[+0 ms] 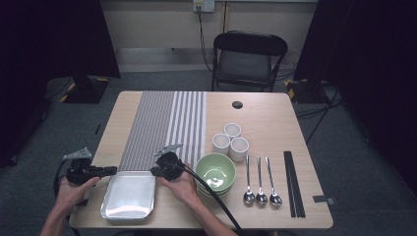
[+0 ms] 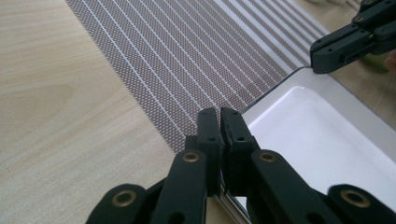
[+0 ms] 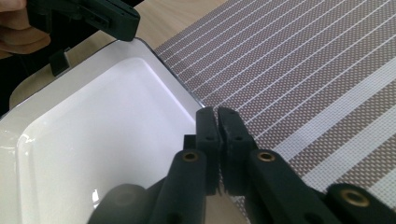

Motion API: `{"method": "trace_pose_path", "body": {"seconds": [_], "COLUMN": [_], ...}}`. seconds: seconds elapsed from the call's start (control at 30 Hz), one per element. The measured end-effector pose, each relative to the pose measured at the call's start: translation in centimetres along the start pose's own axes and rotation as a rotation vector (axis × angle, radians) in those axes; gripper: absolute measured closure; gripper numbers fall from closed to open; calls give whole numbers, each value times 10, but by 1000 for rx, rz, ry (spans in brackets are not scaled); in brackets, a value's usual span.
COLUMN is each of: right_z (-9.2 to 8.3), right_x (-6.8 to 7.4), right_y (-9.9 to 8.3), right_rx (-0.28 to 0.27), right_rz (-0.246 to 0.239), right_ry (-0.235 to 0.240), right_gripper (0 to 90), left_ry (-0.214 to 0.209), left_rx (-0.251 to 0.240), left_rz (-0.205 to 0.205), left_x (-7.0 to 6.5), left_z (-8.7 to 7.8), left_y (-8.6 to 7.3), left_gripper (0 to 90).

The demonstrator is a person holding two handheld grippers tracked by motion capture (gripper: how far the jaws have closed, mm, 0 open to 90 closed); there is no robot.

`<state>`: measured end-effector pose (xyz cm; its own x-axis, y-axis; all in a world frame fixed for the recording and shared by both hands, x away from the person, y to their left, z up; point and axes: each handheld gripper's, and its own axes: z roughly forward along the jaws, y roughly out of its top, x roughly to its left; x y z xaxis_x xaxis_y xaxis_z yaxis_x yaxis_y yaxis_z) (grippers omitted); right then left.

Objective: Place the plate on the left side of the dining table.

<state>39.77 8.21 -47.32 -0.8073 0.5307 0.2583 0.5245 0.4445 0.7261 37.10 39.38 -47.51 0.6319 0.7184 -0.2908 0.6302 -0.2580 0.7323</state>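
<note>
Meanwhile, at the desk's (image 1: 275, 123) near left, a white tray (image 1: 129, 195) lies with its far edge against the striped mat (image 1: 162, 123). Both claws are clamped shut on its far rim, the left claw (image 2: 219, 122) at the left corner and the right claw (image 3: 217, 120) at the right corner. Lifting it well likely means raising both corners together and level, clear of the green bowls (image 1: 215, 172) just right of the tray.

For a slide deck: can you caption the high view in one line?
Two shut grippers, left gripper and right gripper, clamp opposite far corners of a white tray beside a striped placemat.
</note>
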Motion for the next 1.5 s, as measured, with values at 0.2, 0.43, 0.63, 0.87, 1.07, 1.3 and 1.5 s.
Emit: {"method": "trace_pose_path", "body": {"seconds": [0.2, 0.43, 0.63, 0.87, 1.07, 1.3, 1.5], "right_z": [1, 0, 1, 1, -2, -4, -4], "right_x": [0, -1, -2, 0, -1, 0, 0], "right_y": [0, 0, -1, -1, 1, 0, 0], "right_rx": [-10, -13, -8, -22, -42, -12, -13], "right_rz": [5, 20, 35, 26, 29, 37, 57], "right_ry": [-6, 2, 8, -2, 0, 15, 2], "right_gripper": [888, 887, 887, 892, 900, 900, 897], "left_ry": [-2, -10, -16, -20, -18, -16, 3], "left_rx": [-6, -8, -9, -19, -19, -4, 4], "left_rz": [1, -6, -18, -22, -23, -44, -47], "left_x": [0, 1, 2, 2, 2, 2, 0], "left_z": [0, 1, 2, 2, 1, 1, -1], "left_y": [0, -1, -1, -1, -1, 0, -2], "left_gripper": [882, 881, 876, 881, 881, 879, 871]}}
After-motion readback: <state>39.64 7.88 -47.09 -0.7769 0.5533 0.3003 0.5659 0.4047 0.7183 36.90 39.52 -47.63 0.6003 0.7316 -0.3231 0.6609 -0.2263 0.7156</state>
